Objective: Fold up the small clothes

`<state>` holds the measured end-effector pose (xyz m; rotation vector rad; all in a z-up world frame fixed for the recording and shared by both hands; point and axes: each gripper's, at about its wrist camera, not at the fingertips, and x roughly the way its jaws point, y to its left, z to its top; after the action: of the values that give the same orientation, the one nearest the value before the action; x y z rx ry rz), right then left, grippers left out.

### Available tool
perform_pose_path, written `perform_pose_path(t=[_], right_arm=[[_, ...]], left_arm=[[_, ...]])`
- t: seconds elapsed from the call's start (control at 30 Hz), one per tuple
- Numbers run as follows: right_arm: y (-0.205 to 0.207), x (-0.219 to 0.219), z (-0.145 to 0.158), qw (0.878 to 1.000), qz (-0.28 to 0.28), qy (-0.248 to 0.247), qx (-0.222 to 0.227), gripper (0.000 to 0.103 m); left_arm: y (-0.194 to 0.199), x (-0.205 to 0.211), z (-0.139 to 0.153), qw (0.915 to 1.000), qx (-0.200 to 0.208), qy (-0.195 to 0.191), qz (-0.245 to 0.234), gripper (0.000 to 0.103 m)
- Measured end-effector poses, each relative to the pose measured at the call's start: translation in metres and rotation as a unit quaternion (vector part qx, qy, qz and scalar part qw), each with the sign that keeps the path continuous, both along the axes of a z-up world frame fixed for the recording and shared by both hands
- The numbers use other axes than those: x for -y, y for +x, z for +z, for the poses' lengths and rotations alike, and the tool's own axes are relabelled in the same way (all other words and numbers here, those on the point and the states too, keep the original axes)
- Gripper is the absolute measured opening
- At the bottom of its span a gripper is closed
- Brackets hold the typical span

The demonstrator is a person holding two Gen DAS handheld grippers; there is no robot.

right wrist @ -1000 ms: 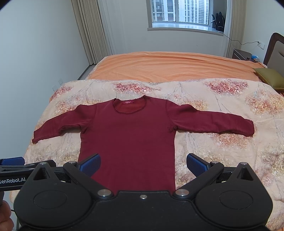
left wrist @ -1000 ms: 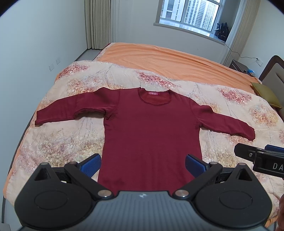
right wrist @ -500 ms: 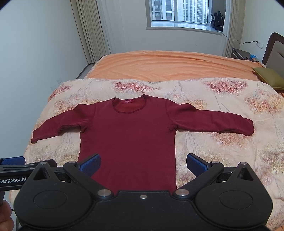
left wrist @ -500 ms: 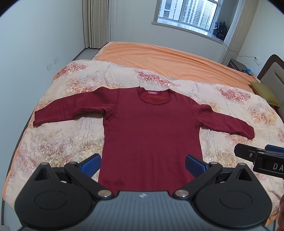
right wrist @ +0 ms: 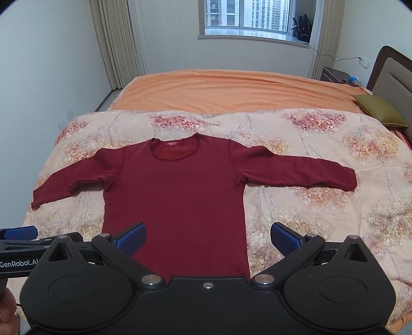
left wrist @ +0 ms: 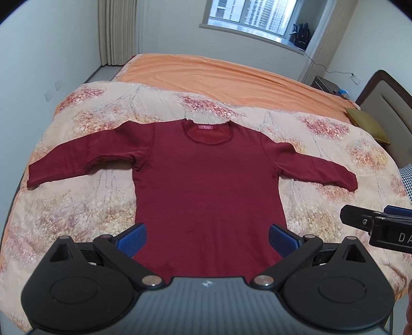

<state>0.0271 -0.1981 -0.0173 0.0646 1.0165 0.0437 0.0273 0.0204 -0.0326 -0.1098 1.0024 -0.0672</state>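
The maroon shirt point(left wrist: 208, 185) lies flat on the quilt point(left wrist: 77, 206). The left gripper point(left wrist: 207, 238) and right gripper point(right wrist: 207, 238) hover released; nothing's folded. Next, probably, grab the 9 o'clock sleeve point(left wrist: 77, 159).

The long-sleeved shirt point(left wrist: 208, 185) lies flat on the quilt point(left wrist: 77, 206), with its collar on the far side, its hem on the near side, and one sleeve spread out to the left and one to the right. The quilt covers the near part of the bed, and the bedsheet point(right wrist: 231, 87) lies behind it, reaching to the far wall under the window point(right wrist: 247, 15). A cushion point(right wrist: 378, 109) lies at the far right of the bed, beside the headboard point(right wrist: 394, 74), and the curtain point(right wrist: 116, 43) hangs at the far left.
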Motion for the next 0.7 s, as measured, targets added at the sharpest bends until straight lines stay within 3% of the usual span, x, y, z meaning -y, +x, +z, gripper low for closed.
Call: perform_pose_path(t=[0.17, 0.3, 0.33, 0.53, 0.7], right_arm=[[-0.006, -0.003, -0.008, 1.000, -0.020, -0.012, -0.004, 0.102], [-0.016, 0.000, -0.013, 0.999, -0.032, -0.017, 0.000, 0.102], [-0.019, 0.001, -0.015, 0.999, -0.034, -0.019, 0.001, 0.102], [-0.034, 0.009, -0.033, 0.999, -0.043, -0.027, 0.000, 0.102], [-0.034, 0.025, -0.066, 0.997, -0.046, 0.021, -0.056, 0.102]], left_arm=[[0.013, -0.012, -0.021, 0.9974, -0.007, -0.066, -0.028, 0.103], [0.017, -0.024, -0.045, 0.9863, 0.002, -0.152, -0.064, 0.103], [0.019, -0.025, -0.052, 0.9847, -0.002, -0.159, -0.071, 0.103], [0.022, -0.025, -0.091, 0.9891, -0.013, -0.112, -0.095, 0.103], [0.010, -0.048, -0.130, 0.9892, -0.059, -0.108, -0.080, 0.103]])
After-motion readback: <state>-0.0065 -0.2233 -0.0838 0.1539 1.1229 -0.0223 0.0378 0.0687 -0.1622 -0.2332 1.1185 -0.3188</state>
